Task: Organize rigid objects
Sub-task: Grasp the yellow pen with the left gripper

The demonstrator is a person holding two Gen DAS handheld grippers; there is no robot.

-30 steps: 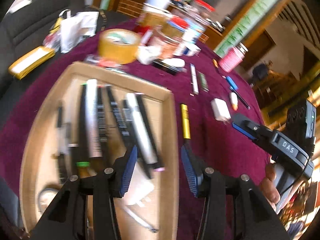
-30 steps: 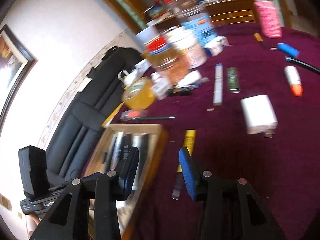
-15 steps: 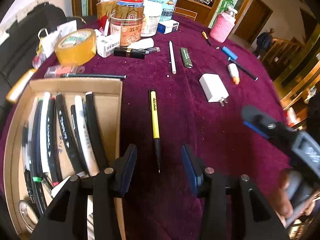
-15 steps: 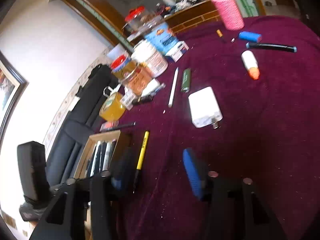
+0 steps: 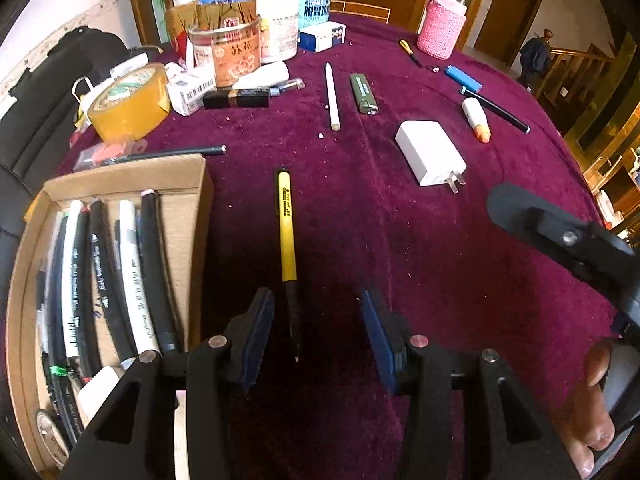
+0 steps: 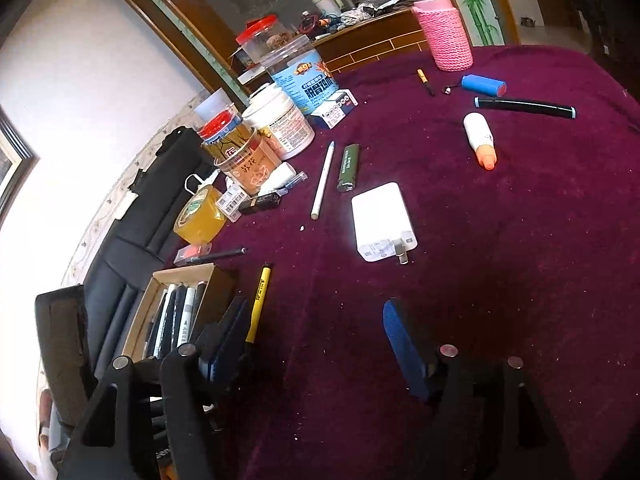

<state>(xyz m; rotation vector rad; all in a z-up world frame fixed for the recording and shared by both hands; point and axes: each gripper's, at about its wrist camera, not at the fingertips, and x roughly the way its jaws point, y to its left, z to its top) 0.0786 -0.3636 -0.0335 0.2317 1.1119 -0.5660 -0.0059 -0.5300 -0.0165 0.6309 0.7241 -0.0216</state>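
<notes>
Yellow pen [image 5: 286,227] between left claw [image 5: 316,332] pads (untouched).

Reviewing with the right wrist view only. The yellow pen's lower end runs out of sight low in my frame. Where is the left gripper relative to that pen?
Observer: The left gripper is over the yellow pen. The pen's black tip end lies on the cloth between the open jaws, and neither pad touches it.
Operator: Is the pen centred in the gap?
Observer: No, it lies much nearer the pad on the cardboard box side.
Operator: What is at the box's near end?
Observer: A white block and a tape roll, below the markers.
</notes>
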